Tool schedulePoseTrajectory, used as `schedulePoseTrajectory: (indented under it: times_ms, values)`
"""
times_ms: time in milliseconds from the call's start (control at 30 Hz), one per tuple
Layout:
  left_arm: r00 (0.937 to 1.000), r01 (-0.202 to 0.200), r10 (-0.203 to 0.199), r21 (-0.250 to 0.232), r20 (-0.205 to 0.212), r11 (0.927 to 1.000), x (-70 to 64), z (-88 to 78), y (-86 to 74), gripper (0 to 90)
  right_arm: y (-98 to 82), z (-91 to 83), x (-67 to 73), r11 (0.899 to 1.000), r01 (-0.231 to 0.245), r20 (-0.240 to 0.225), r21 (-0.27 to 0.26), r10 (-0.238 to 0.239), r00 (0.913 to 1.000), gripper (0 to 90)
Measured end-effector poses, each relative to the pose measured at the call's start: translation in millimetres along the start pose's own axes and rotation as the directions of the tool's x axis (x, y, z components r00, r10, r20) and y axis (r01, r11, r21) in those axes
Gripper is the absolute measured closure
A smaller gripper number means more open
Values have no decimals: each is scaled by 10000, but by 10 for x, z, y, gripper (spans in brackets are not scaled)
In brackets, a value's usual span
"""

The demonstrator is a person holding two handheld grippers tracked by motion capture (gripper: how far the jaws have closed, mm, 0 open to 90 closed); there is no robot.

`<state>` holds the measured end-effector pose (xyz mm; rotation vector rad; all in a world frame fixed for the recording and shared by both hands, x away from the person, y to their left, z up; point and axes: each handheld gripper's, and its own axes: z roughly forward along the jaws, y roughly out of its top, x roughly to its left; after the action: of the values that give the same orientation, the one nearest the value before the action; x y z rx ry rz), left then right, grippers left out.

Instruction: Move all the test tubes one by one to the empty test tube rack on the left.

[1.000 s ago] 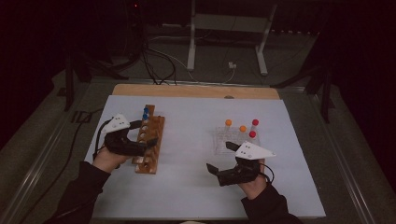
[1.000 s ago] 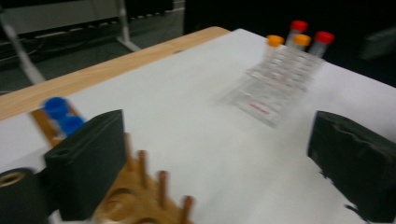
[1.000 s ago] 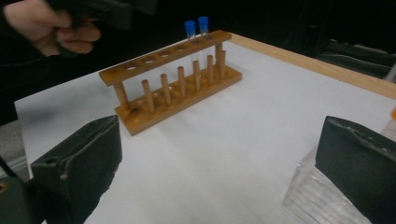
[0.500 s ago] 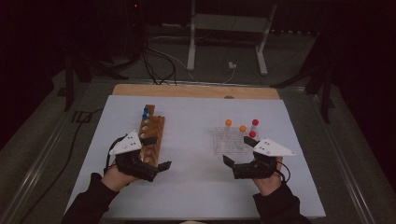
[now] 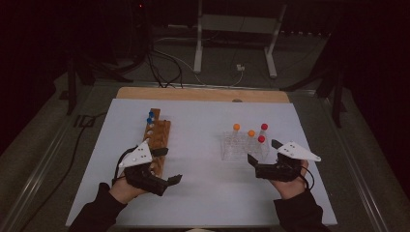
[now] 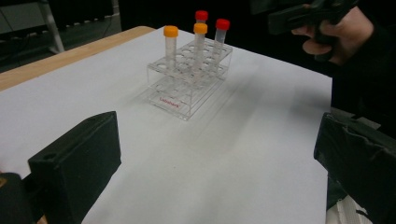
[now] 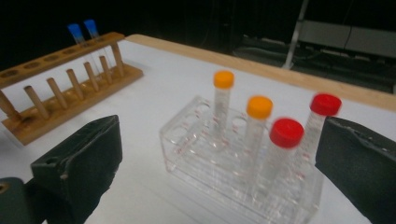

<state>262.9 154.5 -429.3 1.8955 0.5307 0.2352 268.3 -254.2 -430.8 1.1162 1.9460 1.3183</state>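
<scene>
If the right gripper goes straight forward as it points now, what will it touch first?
Probably the clear rack with its capped tubes; the nearer red-capped tube sits closest between the open jaws of the right gripper. Depth is hard to judge.

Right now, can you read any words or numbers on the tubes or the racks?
Small red print on the front of the clear plastic rack: too blurred to read for sure.
Red graduation marks on the orange-capped tubes and red-capped tubes: too small and blurred to read.
Wooden rack and blue-capped tubes: no writing visible.
</scene>
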Motion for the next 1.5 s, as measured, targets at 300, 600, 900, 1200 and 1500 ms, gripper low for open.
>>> schedulePoseTrajectory:
  times_ms: [300, 600, 900, 1200, 1500]
  values:
    - [10000, -4, 3, -59, -52, 10000, -5, -9, -4, 15, -131, 124, -117, 9967, -335, 699, 742, 284, 9971, 202]
    - [10000, 47, -47, 27, -65, 10000, 13, 9, -26, 15, -206, 280, -252, 9908, -300, 840, 1319, 189, 9963, 480]
    - [10000, 13, -13, 83, -21, 10000, 16, 23, -35, 16, -219, 411, -309, 9877, -389, 1031, 1513, 234, 9944, 594]
    - [10000, 16, -16, 74, -12, 10000, 26, 20, -40, 16, -262, 502, -357, 9844, -507, 1076, 1685, 328, 9937, 651]
    - [10000, 85, -85, 60, -25, 9999, 38, 14, -45, 16, -249, 550, -352, 9858, -455, 1042, 1615, 288, 9941, 733]
